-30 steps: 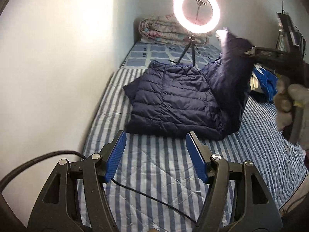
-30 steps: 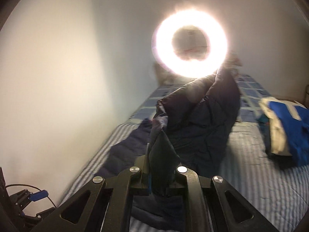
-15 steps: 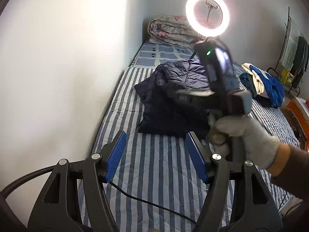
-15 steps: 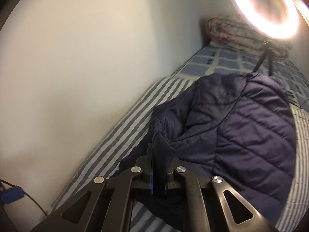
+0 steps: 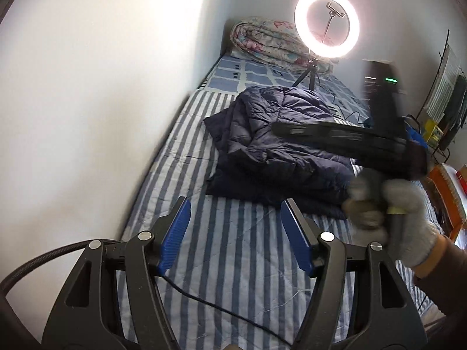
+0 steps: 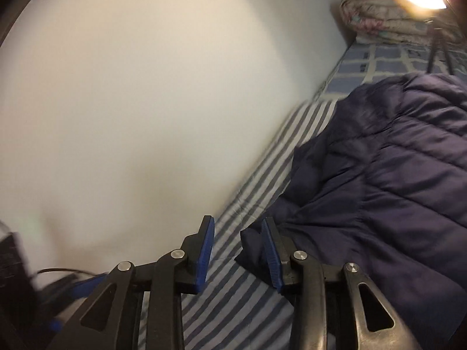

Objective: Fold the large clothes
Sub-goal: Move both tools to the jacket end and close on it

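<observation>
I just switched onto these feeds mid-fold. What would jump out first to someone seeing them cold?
The lit ring light glares at the far end of the bed, on a tripod in front of a rolled floral quilt. Mid-bed on the striped sheet lies the navy puffer jacket, folded over itself. The right gripper is opening at the jacket's near corner, nothing between its pads; the left gripper stands open and empty.

The right gripper [image 6: 238, 249], which a second ago pinched the navy jacket's [image 5: 280, 143] sleeve high in front of the ring light [image 5: 327, 23], has swung down toward the striped bed [image 5: 233, 256] and its jaws are opening, the cloth no longer pressed between the pads. The sleeve now lies folded across the jacket body. In the left wrist view, the gloved right hand [image 5: 394, 215] has dropped from 3 o'clock toward 4 o'clock.
</observation>
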The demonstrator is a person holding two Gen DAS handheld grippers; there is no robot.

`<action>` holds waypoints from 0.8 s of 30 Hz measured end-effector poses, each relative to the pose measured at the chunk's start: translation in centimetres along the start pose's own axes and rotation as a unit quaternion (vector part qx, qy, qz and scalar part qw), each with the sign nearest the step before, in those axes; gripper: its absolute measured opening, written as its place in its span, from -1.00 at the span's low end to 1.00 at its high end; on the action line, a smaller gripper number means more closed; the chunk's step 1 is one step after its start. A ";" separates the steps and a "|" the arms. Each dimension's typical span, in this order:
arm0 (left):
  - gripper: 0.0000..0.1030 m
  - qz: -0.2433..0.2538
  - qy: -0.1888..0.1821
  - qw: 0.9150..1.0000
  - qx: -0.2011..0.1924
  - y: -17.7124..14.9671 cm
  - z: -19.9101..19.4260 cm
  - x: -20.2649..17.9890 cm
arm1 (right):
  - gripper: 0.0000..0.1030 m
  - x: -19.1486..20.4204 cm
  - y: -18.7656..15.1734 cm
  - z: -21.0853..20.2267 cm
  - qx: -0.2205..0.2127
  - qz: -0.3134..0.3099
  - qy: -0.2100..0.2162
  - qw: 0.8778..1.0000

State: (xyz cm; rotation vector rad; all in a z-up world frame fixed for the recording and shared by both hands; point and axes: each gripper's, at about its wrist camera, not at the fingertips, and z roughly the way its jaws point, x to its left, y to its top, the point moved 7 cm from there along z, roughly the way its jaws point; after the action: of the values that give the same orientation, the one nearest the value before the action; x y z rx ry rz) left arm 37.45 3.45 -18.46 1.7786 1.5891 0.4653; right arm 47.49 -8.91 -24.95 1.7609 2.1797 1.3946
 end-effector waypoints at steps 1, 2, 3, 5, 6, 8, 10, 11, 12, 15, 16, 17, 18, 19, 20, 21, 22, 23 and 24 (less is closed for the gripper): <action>0.29 0.001 -0.003 1.000 0.001 0.3 0.3 -0.3 | -0.31 -1.0 0.0 -1.6 -0.012 -0.003 -0.024 1.000; 0.29 0.003 -0.009 1.000 0.001 0.7 0.8 -0.7 | -0.34 -1.7 -0.1 -2.7 -0.020 -0.006 -0.045 0.999; 0.29 0.004 -0.012 1.000 0.000 1.3 1.5 -1.1 | -0.35 -3.2 0.0 -4.1 -0.030 -0.011 -0.078 0.996; 0.29 0.002 -0.003 1.000 -0.006 2.4 2.8 -1.3 | -0.35 -6.1 -0.1 -6.4 -0.042 -0.020 -0.147 0.988; 0.29 -0.001 0.001 1.000 -0.009 3.1 3.7 -1.4 | -0.36 -7.1 -0.2 -7.1 -0.042 -0.019 -0.168 0.985; 0.29 -0.015 -0.005 1.000 0.001 4.2 6.4 -1.5 | -0.38 -10.1 -0.4 -7.9 -0.037 0.001 -0.199 0.979; 0.29 -0.020 -0.004 1.000 0.018 4.6 9.1 -1.6 | -0.39 -12.5 -0.6 -8.1 -0.036 0.017 -0.225 0.973; 0.29 -0.015 0.005 1.000 0.025 4.6 10.5 -1.7 | -0.39 -12.8 -0.9 -8.2 -0.035 0.020 -0.237 0.971; 0.22 -0.013 0.012 0.999 0.033 4.5 11.8 -1.6 | -0.39 -13.4 -1.2 -8.4 -0.034 0.023 -0.244 0.969; -0.55 -0.020 0.035 0.998 0.056 3.3 14.2 -0.5 | -0.40 -13.9 -1.7 -7.3 -0.021 0.017 -0.245 0.969; -0.57 -0.018 0.043 0.997 0.064 2.7 14.9 -0.2 | -0.41 -13.7 -1.8 -6.4 -0.014 0.008 -0.243 0.970; -0.62 -0.010 0.055 0.996 0.071 2.1 15.4 0.2 | -0.41 -13.4 -1.9 -5.7 -0.009 -0.004 -0.245 0.969; -0.64 -0.005 0.066 0.995 0.078 1.5 16.0 0.7 | -0.41 -12.6 -2.2 -4.8 -0.003 -0.025 -0.248 0.968; -0.64 -0.006 0.067 0.994 0.087 0.9 16.5 1.0 | -0.40 -11.6 -2.6 -3.8 0.008 -0.040 -0.240 0.970; -0.64 -0.014 0.066 0.993 0.098 0.1 17.1 1.5 | -0.40 -11.3 -3.1 -2.4 0.028 -0.047 -0.227 0.972; -0.64 -0.022 0.068 0.992 0.103 -0.5 17.5 1.9 | -0.40 -11.2 -3.5 -1.3 0.045 -0.055 -0.230 0.971; -0.64 -0.024 0.069 0.992 0.104 -0.8 17.5 2.0 | -0.41 -10.9 -3.9 -0.6 0.054 -0.069 -0.240 0.967; -0.64 -0.023 0.067 0.992 0.100 -0.9 17.2 2.1 | -0.41 -10.6 -4.0 0.1 0.065 -0.090 -0.251 0.962; -0.64 -0.021 0.066 0.993 0.095 -0.9 16.6 2.0 | -0.42 -10.3 -4.0 0.1 0.067 -0.097 -0.252 0.961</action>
State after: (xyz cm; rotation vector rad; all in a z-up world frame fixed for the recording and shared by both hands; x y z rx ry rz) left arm 48.39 1.13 -30.93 1.8840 1.8118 0.4319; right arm 48.19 -16.90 -32.59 1.6475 2.1180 0.6736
